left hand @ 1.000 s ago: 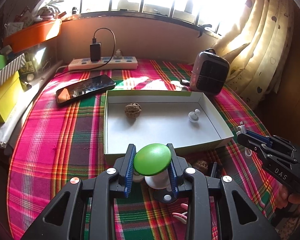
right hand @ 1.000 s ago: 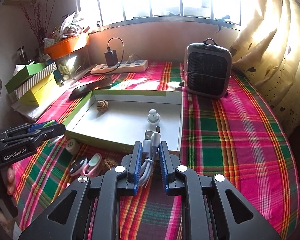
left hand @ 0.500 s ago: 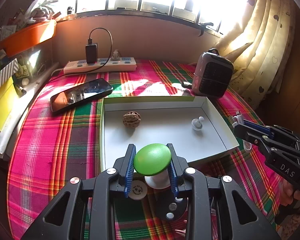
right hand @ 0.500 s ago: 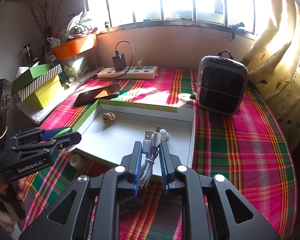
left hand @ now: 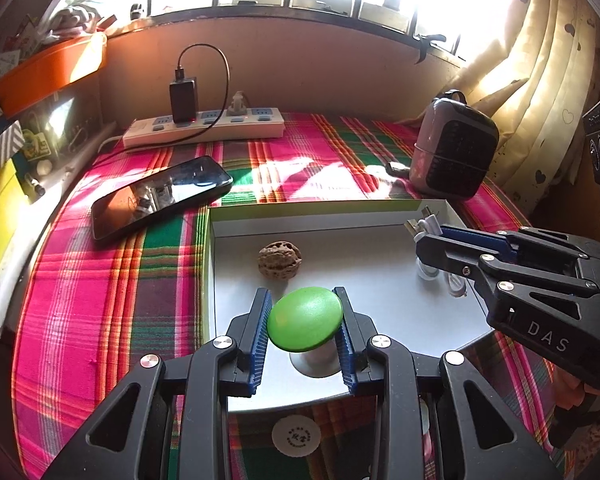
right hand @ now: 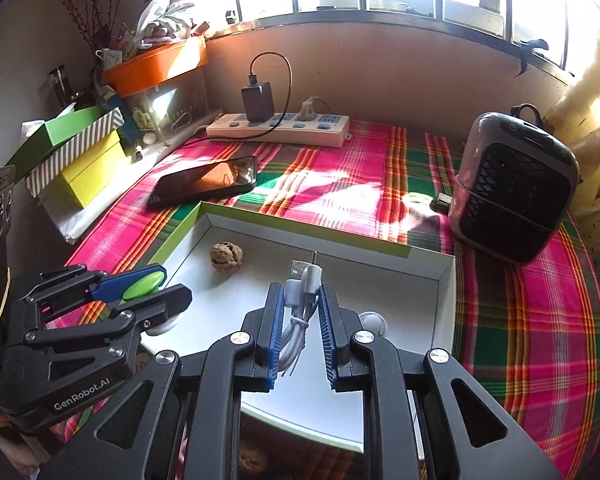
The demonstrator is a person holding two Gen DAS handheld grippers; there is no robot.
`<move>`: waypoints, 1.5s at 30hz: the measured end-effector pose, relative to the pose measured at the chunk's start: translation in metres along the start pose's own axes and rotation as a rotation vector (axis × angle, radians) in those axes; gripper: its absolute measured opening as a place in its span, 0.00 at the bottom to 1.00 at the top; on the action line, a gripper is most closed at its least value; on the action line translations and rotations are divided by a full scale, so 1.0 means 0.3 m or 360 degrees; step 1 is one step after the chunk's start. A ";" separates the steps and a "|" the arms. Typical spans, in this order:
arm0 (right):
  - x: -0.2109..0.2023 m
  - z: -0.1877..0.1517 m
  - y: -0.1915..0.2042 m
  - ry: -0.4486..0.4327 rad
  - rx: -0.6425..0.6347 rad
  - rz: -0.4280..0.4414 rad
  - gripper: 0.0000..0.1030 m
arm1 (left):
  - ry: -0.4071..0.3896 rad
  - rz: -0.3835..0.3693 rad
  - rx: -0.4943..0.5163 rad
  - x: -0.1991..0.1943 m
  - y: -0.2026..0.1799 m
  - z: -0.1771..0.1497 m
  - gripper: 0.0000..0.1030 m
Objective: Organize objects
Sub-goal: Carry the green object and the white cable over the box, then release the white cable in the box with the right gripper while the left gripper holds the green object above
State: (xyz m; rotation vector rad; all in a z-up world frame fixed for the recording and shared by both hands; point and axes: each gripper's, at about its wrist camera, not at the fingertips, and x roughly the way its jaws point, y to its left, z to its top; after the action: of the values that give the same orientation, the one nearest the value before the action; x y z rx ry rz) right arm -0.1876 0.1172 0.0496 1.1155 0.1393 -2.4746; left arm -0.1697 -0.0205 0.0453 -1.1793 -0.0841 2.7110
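A plaid cloth [left hand: 100, 300] in pink and green covers the table under the sunlit window, and your white tray [left hand: 380, 320] sits in the middle of it. On the far left a phone [left hand: 160, 196] lies face up beside the tray; a walnut [left hand: 280, 260] already rests inside, near the tray's left wall.

Your left gripper [left hand: 304, 332] pinches the green mushroom-shaped piece [left hand: 305, 318] by its cap. A second ago that piece hung over the cloth in front of the tray; now it hangs above the tray floor, just this side of the walnut.

Your right gripper [right hand: 298, 320] is pressed together on a bundled white cable [right hand: 300, 300], its plugs poking out ahead. It too has crossed the near rim and now sits over the tray's right half, above a small white object [right hand: 374, 320] lying there.

Both loads look ready to set down; lower each before you release. A round white disc [left hand: 296, 436] still waits on the cloth outside.
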 end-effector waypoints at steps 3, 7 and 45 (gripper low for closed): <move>0.046 0.012 -0.003 0.0043 0.0002 0.0017 0.18 | 0.0022 0.0014 0.0002 0.031 0.005 0.009 0.27; 0.093 0.020 -0.006 0.0092 -0.0005 0.0012 0.18 | 0.0045 0.0041 0.0011 0.067 0.009 0.016 0.27; 0.194 0.032 -0.020 0.0196 0.0013 -0.0067 0.18 | 0.0093 0.0134 0.0069 0.141 0.009 0.012 0.28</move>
State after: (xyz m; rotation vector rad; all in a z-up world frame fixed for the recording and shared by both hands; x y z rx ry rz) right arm -0.2310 0.1008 0.0127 1.2810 0.1907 -2.4450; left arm -0.2010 -0.0151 0.0169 -1.2762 0.0331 2.7323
